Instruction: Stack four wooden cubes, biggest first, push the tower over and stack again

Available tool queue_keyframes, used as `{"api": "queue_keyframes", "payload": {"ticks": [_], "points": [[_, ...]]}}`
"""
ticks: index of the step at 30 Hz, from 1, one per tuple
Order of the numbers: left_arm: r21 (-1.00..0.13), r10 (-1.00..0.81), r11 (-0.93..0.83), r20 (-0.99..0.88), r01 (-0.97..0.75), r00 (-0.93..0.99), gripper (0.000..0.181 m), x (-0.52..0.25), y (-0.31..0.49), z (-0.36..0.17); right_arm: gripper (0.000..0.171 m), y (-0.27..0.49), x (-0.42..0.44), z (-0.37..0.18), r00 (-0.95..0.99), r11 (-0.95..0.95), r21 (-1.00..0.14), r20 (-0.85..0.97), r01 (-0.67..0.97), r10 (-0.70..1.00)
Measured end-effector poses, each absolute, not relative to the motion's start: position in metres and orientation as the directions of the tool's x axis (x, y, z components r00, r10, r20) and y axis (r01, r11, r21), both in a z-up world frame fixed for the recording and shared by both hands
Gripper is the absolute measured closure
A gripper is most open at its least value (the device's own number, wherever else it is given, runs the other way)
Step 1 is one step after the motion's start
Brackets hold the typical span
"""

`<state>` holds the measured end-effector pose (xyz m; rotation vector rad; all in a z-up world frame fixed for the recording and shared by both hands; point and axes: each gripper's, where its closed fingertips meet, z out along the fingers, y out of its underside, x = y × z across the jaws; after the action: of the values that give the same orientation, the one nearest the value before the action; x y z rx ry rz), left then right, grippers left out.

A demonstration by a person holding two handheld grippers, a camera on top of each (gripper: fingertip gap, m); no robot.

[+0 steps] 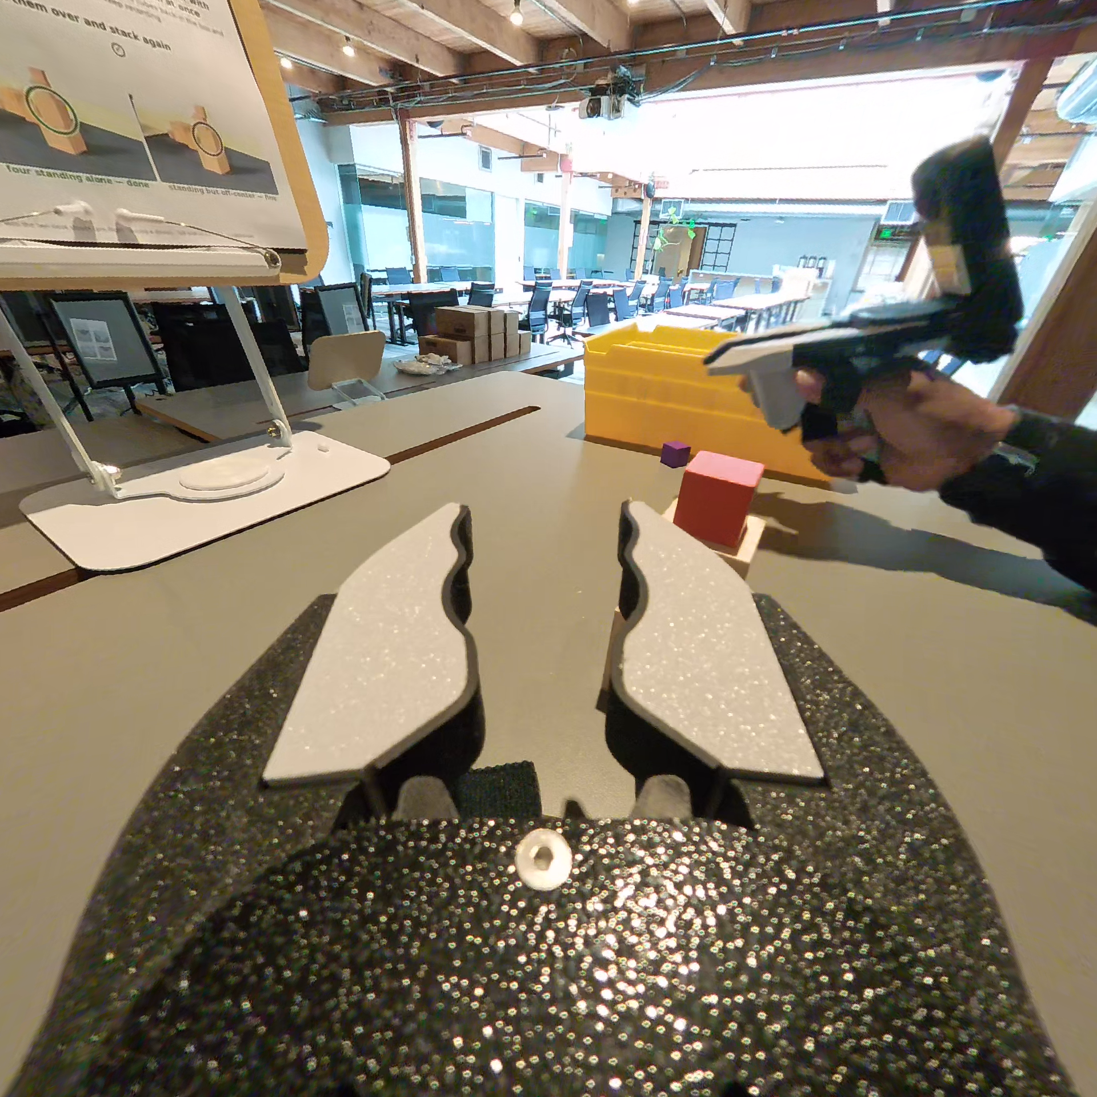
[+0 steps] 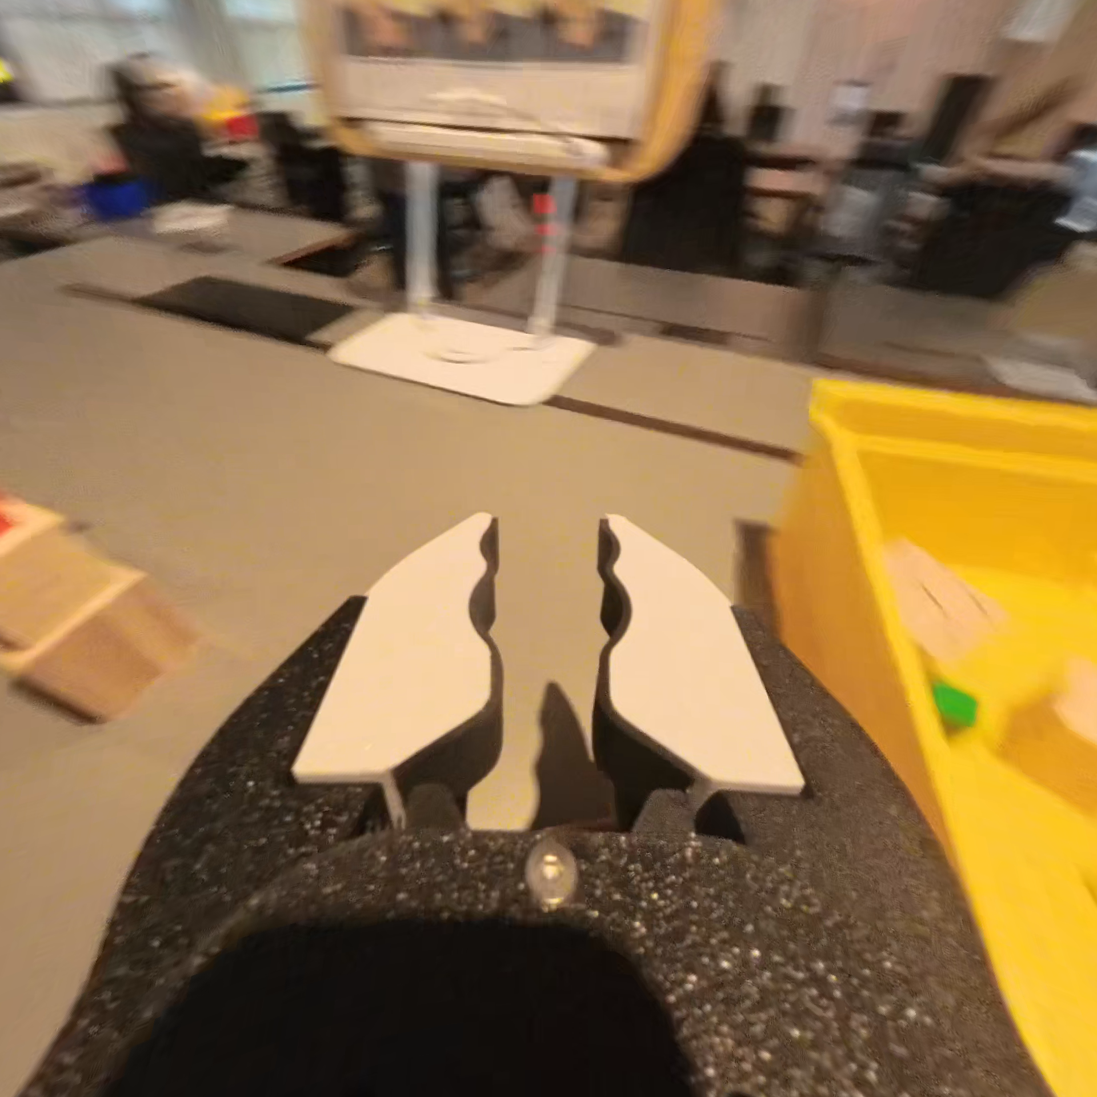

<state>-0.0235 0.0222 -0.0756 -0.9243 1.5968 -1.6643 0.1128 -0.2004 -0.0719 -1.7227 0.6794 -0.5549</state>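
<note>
Two cubes stacked, both grippers empty

Red cube [image 1: 719, 497] sits on a bigger plain wood cube [image 1: 738, 552] on the grey bench [image 1: 237, 653] — purple cube [image 1: 675, 453] behind, by the yellow bin [image 1: 647, 392]. Left gripper [image 1: 543, 522] low, fingers apart, nothing held. Right gripper [image 2: 547, 525] near the bin — narrow gap, empty; a hand [image 1: 902, 433] grips it. Green cube [image 2: 954, 704] in the bin.

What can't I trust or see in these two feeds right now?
- Natural wood cube, left wrist view: mostly hidden behind the left gripper's finger.
- Base cube under the red cube: partly covered by it.
- Yellow bin contents, right wrist view: motion-blurred, cut off by the right edge.
- Right gripper: open and empty.
</note>
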Motion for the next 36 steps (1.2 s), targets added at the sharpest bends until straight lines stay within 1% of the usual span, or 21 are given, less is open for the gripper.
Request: {"api": "queue_keyframes", "payload": {"ticks": [1,3,6,9,13,15,20,23,26,30,33,36], "points": [[-0.999,-0.839,-0.047,0.05,-0.019,-0.542,0.135,-0.023,0.022,-0.076,0.145,-0.225,0.119,-0.08,0.639,-0.153,-0.969,-0.006,-0.193,-0.769],[-0.999,-0.841,-0.032,0.038,-0.021,-0.54,0.135,-0.023,0.021,-0.077,0.147,-0.262,0.125,-0.096,0.52,-0.129,-0.959,-0.022,-0.251,-0.854],[-1.0,-0.843,-0.008,0.021,-0.026,-0.538,0.135,-0.022,0.018,-0.079,0.153,-0.28,0.122,-0.112,0.494,-0.209,-0.934,0.041,-0.289,-0.868],[-1.0,-0.845,0.009,0.006,-0.025,-0.535,0.135,-0.022,0.017,-0.08,0.149,-0.279,0.123,-0.126,0.484,-0.333,-0.886,0.147,-0.324,-0.862],[-1.0,-0.847,0.008,0.004,-0.021,-0.532,0.136,-0.023,0.017,-0.08,0.144,-0.267,0.134,-0.146,0.468,-0.413,-0.824,0.21,-0.388,-0.858],[-1.0,-0.848,0.003,0.007,-0.017,-0.529,0.136,-0.023,0.018,-0.079,0.141,-0.263,0.145,-0.152,0.441,-0.43,-0.8,0.235,-0.42,-0.866],[-1.0,-0.85,-0.021,0.022,-0.008,-0.527,0.136,-0.024,0.021,-0.077,0.124,-0.259,0.168,-0.165,0.364,-0.409,-0.753,0.239,-0.516,-0.9],[-1.0,-0.849,-0.028,0.026,-0.005,-0.527,0.136,-0.024,0.022,-0.076,0.121,-0.262,0.175,-0.173,0.331,-0.401,-0.724,0.247,-0.561,-0.911],[-1.0,-0.847,-0.017,0.021,-0.012,-0.531,0.137,-0.024,0.02,-0.077,0.127,-0.263,0.18,-0.176,0.324,-0.369,-0.717,0.207,-0.592,-0.923],[-1.0,-0.844,0.006,0.007,-0.023,-0.537,0.137,-0.023,0.017,-0.08,0.149,-0.259,0.184,-0.18,0.35,-0.348,-0.709,0.151,-0.614,-0.925],[-1.0,-0.843,0.011,0.006,-0.027,-0.538,0.137,-0.023,0.016,-0.081,0.149,-0.258,0.184,-0.18,0.364,-0.354,-0.712,0.147,-0.607,-0.92],[-1.0,-0.843,0.004,0.011,-0.026,-0.538,0.137,-0.023,0.017,-0.08,0.149,-0.253,0.18,-0.177,0.396,-0.385,-0.729,0.169,-0.566,-0.902]]}}
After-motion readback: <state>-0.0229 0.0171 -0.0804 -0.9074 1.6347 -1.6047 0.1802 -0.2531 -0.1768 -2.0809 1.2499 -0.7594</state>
